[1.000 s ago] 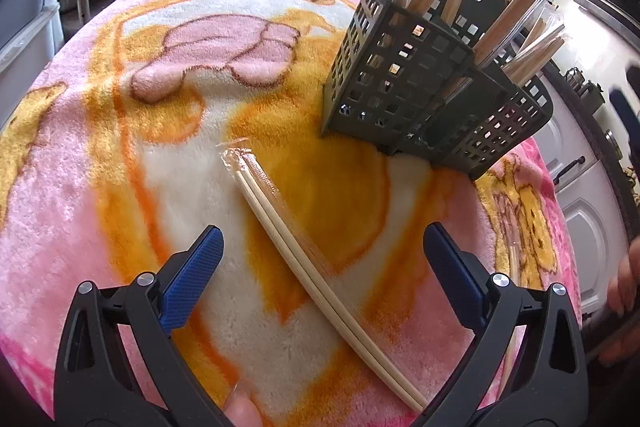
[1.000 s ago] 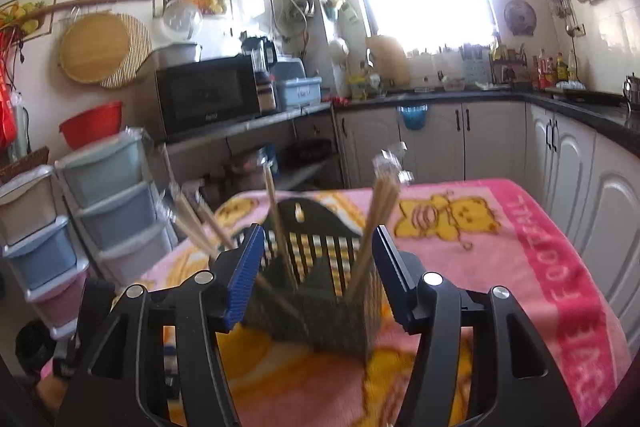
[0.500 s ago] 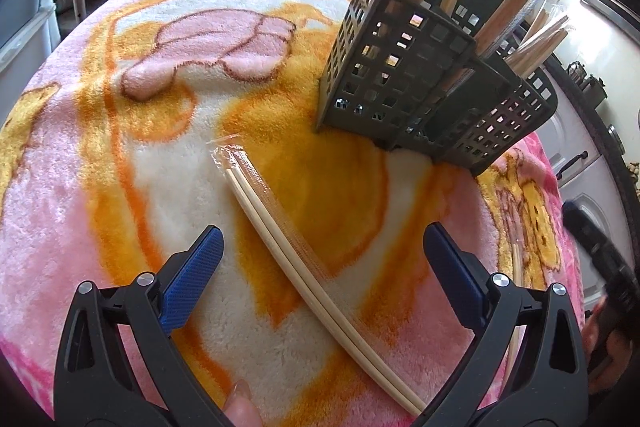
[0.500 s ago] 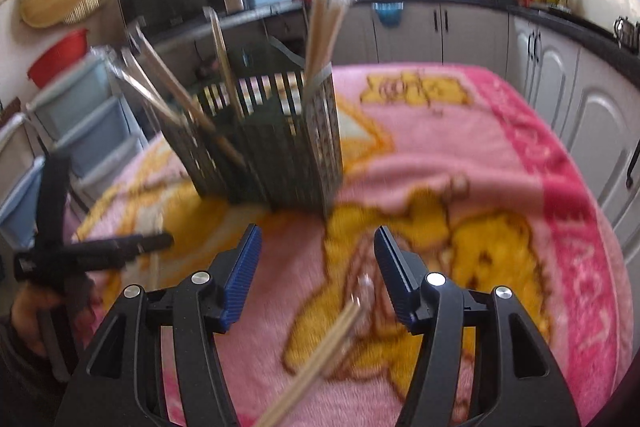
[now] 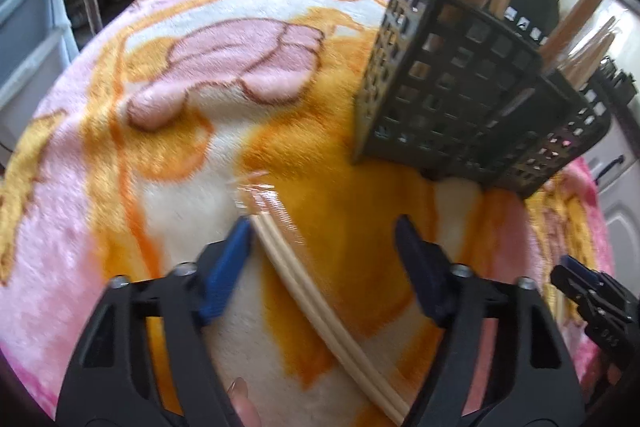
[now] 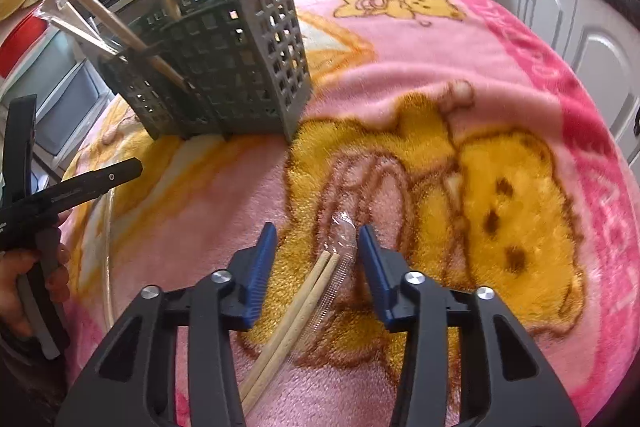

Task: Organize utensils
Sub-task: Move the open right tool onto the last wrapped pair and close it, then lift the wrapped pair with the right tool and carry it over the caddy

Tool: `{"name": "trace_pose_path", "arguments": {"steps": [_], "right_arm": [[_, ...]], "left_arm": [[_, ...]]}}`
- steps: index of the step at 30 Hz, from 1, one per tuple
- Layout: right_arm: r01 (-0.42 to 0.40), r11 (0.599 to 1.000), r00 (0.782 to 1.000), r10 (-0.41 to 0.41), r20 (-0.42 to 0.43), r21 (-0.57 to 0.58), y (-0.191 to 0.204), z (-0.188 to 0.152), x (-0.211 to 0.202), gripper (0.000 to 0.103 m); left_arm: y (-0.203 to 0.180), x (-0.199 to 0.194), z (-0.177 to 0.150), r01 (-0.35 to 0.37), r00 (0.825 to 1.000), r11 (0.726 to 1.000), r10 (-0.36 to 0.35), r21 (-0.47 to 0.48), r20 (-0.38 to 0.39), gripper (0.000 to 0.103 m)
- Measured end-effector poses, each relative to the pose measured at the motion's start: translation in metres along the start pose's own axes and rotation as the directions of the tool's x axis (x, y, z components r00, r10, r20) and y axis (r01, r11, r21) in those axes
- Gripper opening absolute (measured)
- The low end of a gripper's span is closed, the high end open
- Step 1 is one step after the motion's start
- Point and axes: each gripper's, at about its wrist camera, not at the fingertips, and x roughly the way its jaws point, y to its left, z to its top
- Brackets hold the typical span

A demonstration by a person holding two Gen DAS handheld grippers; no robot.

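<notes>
A dark grey perforated utensil basket (image 5: 472, 99) stands on the blanket and holds several wrapped chopstick pairs; it also shows in the right wrist view (image 6: 224, 67). A plastic-wrapped chopstick pair (image 5: 304, 279) lies between the open fingers of my left gripper (image 5: 324, 247), nearer the left finger. Another wrapped pair (image 6: 296, 311) lies between the open fingers of my right gripper (image 6: 316, 255). Both grippers are low over the blanket. My right gripper's tip shows at the right edge of the left wrist view (image 5: 592, 299).
A pink and orange cartoon blanket (image 6: 500, 75) covers the round table. White kitchen cabinets (image 6: 600, 39) stand to the right, drawers (image 5: 24, 27) and pots to the left. The left gripper's handle and hand (image 6: 32, 227) show at the left edge.
Both grippers moved down and forward over their chopstick pairs. The right wrist view dropped from the basket to the blanket. Both jaws have narrowed but stay open.
</notes>
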Motion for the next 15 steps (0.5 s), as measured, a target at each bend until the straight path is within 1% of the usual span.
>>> {"name": "trace_pose_path", "arguments": {"steps": [1, 2, 3, 4, 5, 7, 11, 15], "right_arm": [[-0.002, 1.000, 1.000, 0.002, 0.000, 0.005, -0.001, 0.001, 0.001, 0.037], [-0.001, 1.000, 1.000, 0.001, 0.000, 0.009, -0.001, 0.001, 0.001, 0.035], [0.001, 1.000, 1.000, -0.001, 0.001, 0.015, -0.002, 0.001, 0.002, 0.032], [0.003, 1.000, 1.000, -0.003, 0.002, 0.018, -0.003, 0.002, 0.001, 0.029], [0.005, 1.000, 1.000, -0.005, 0.003, 0.017, -0.003, 0.002, 0.002, 0.026], [0.007, 1.000, 1.000, -0.007, 0.005, 0.017, -0.004, 0.003, 0.003, 0.014], [-0.005, 1.000, 1.000, 0.005, 0.009, 0.000, -0.001, 0.005, 0.004, 0.008], [-0.032, 0.999, 0.999, 0.032, 0.015, -0.008, 0.002, 0.006, 0.001, 0.006]], "left_arm": [[0.001, 0.001, 0.001, -0.014, 1.000, 1.000, 0.014, 0.002, 0.005, 0.043], [0.002, 0.001, 0.002, -0.031, 0.999, 1.000, 0.031, 0.003, 0.010, 0.038], [0.004, 0.002, 0.003, -0.048, 0.999, 0.999, 0.048, 0.003, 0.015, 0.029], [0.007, 0.002, 0.004, -0.053, 0.998, 0.999, 0.053, 0.002, 0.018, 0.024], [0.009, 0.002, 0.004, -0.050, 0.999, 0.999, 0.050, -0.002, 0.020, 0.023], [0.013, 0.003, 0.005, -0.045, 0.999, 0.999, 0.045, -0.010, 0.022, 0.017], [0.022, 0.004, 0.006, -0.031, 0.999, 0.999, 0.032, -0.025, 0.024, 0.012], [0.030, 0.001, 0.006, 0.009, 1.000, 0.998, -0.008, -0.060, 0.020, 0.008]]}}
